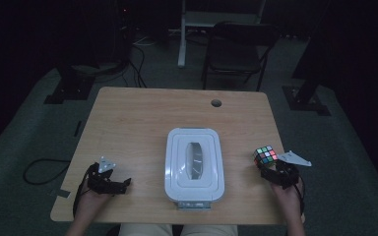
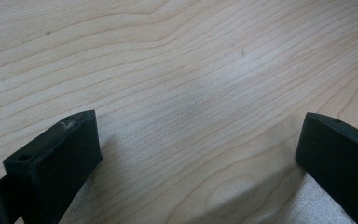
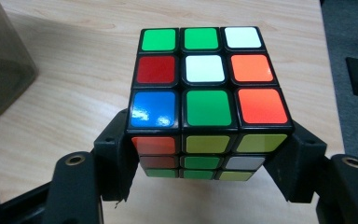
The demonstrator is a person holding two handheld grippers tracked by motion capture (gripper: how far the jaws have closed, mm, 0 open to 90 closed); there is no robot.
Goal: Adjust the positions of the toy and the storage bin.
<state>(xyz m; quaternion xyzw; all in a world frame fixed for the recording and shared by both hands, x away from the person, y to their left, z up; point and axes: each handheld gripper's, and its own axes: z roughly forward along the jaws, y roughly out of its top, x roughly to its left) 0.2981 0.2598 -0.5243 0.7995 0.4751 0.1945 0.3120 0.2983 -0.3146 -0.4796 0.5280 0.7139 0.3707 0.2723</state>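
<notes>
Puzzle cube [image 3: 209, 100] pinched in my right claw [image 3: 207, 161], right of the lidded box [image 1: 195, 164] (lid on); left claw [image 2: 198, 154] spread, empty.

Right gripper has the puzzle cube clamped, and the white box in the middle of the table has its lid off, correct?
Not quite. The right gripper does clamp the puzzle cube, but the high view shows the white box with its lid on and closed.

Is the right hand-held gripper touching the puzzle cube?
Touching: in the right gripper view, both jaws of the right hand-held gripper press the puzzle cube's sides.
</notes>
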